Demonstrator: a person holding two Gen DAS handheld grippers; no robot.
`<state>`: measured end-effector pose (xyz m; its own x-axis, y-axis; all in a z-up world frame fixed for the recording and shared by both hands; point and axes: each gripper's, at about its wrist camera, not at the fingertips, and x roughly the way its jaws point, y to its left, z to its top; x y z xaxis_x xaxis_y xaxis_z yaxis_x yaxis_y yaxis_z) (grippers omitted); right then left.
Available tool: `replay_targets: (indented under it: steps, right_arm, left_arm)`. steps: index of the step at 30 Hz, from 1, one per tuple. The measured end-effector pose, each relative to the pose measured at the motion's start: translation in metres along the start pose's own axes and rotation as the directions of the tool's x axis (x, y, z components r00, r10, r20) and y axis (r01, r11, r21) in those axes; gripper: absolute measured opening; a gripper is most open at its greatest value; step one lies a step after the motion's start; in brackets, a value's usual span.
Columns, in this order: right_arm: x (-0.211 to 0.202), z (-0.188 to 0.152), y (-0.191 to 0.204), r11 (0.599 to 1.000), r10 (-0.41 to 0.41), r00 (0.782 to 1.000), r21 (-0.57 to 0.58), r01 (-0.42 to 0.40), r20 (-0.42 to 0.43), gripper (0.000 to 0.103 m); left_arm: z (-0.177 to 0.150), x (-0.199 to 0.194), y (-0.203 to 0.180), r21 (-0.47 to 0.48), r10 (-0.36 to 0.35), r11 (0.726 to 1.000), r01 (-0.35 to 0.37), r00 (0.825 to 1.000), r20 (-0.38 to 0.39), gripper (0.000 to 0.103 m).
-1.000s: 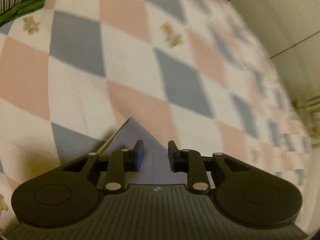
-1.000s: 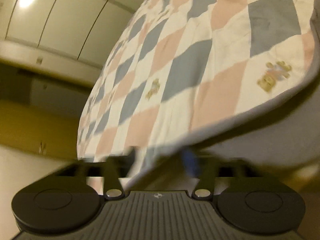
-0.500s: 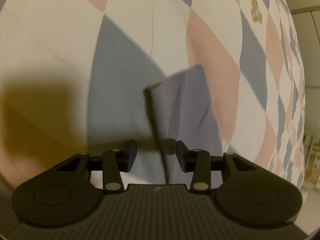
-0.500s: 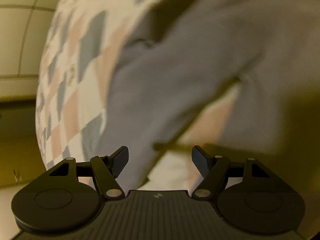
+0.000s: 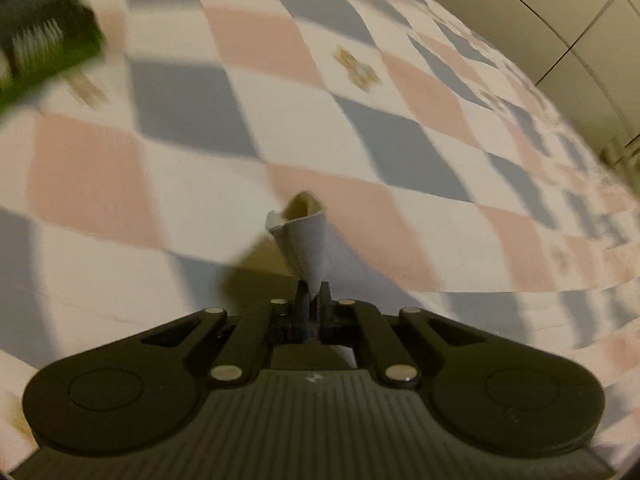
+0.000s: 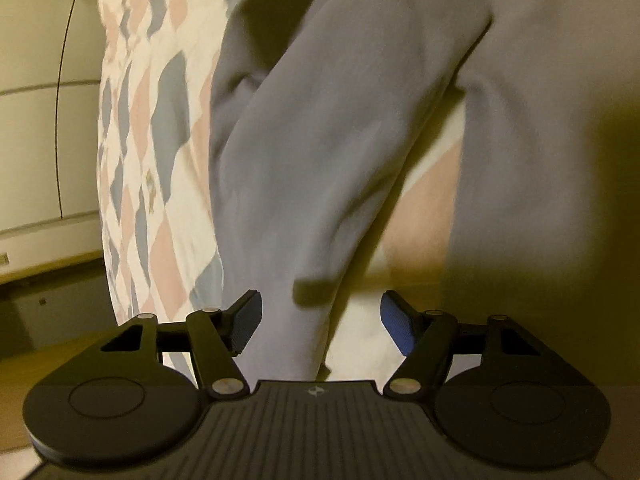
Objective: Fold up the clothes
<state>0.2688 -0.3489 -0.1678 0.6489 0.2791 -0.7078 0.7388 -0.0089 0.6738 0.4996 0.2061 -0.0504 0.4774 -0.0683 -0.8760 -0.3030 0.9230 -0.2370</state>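
A pale grey-blue garment lies on a bed with a pink, grey and white checked cover [image 5: 280,40]. My left gripper [image 5: 314,296] is shut on a pinched-up corner of the garment [image 5: 306,236], which stands up as a small cone above the bed. In the right wrist view the garment [image 6: 320,140] fills most of the frame in loose folds, and a long part runs down between the fingers. My right gripper [image 6: 320,324] is open wide, with its pads on either side of that part and not touching it.
A stack of folded green and striped clothes [image 5: 40,48] sits at the far left of the bed. Pale cupboard doors [image 5: 560,20] stand beyond the bed's far edge. The bed's edge and a wall [image 6: 40,120] show at the left of the right wrist view.
My left gripper has closed on the garment's corner and lifted it off the bed. My right gripper has stayed open and has moved closer over the garment's folds.
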Motion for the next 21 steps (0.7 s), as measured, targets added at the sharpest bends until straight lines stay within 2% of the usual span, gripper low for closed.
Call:
replay_targets:
  steps: [2,3,5,7,8,9,10,13,15,16,19,21]
  right_arm:
    - [0.003,-0.003,0.003,1.0,-0.01,1.0,-0.024,0.009,-0.023,0.069]
    - [0.005,-0.005,0.004,0.999,-0.017,0.999,-0.04,0.015,-0.037,0.069]
    - [0.011,-0.009,0.008,0.996,-0.042,0.997,-0.077,0.037,-0.067,0.069]
    - [0.015,-0.012,0.013,0.991,-0.072,0.993,-0.116,0.061,-0.098,0.069]
    - [0.015,-0.014,0.015,0.988,-0.091,0.989,-0.139,0.074,-0.116,0.069]
    - [0.014,-0.016,0.018,0.982,-0.109,0.985,-0.169,0.086,-0.133,0.069]
    - [0.009,-0.018,0.021,0.972,-0.127,0.982,-0.214,0.095,-0.142,0.069]
    - [-0.015,-0.023,0.029,0.92,-0.186,0.973,-0.373,0.123,-0.138,0.069]
    - [-0.037,-0.021,0.027,0.869,-0.239,0.967,-0.466,0.169,-0.094,0.069]
    - [-0.051,-0.015,0.022,0.856,-0.254,0.965,-0.479,0.193,-0.066,0.069]
    - [-0.092,0.009,-0.002,0.855,-0.277,0.961,-0.451,0.255,0.019,0.069]
    - [-0.127,0.034,-0.025,0.875,-0.275,0.958,-0.39,0.286,0.086,0.069]
  left_arm:
    - [-0.004,0.008,0.016,0.034,0.06,0.998,-0.06,0.998,-0.008,0.001]
    - [-0.008,0.024,0.019,0.058,0.089,0.995,-0.086,0.995,-0.048,0.003]
    - [-0.022,0.061,0.013,0.144,0.224,0.967,-0.21,0.97,-0.094,0.006]
    - [-0.034,0.071,-0.002,0.248,0.294,0.929,-0.273,0.954,-0.051,0.008]
    - [-0.038,0.068,-0.009,0.264,0.308,0.92,-0.289,0.951,-0.034,0.012]
    - [-0.042,0.059,-0.012,0.256,0.29,0.927,-0.275,0.957,-0.026,0.029]
    - [-0.045,0.05,-0.015,0.247,0.273,0.933,-0.261,0.962,-0.017,0.039]
    - [-0.056,0.02,-0.015,0.202,0.257,0.947,-0.249,0.966,-0.01,0.037]
    - [-0.069,0.0,-0.014,0.179,0.24,0.957,-0.228,0.97,-0.045,0.037]
    - [-0.079,-0.01,-0.016,0.176,0.223,0.962,-0.208,0.972,-0.069,0.037]
    - [-0.12,-0.039,-0.021,0.165,0.167,0.976,-0.145,0.978,-0.123,0.037]
    - [-0.154,-0.056,-0.016,0.087,0.135,0.989,-0.121,0.975,-0.176,0.037]
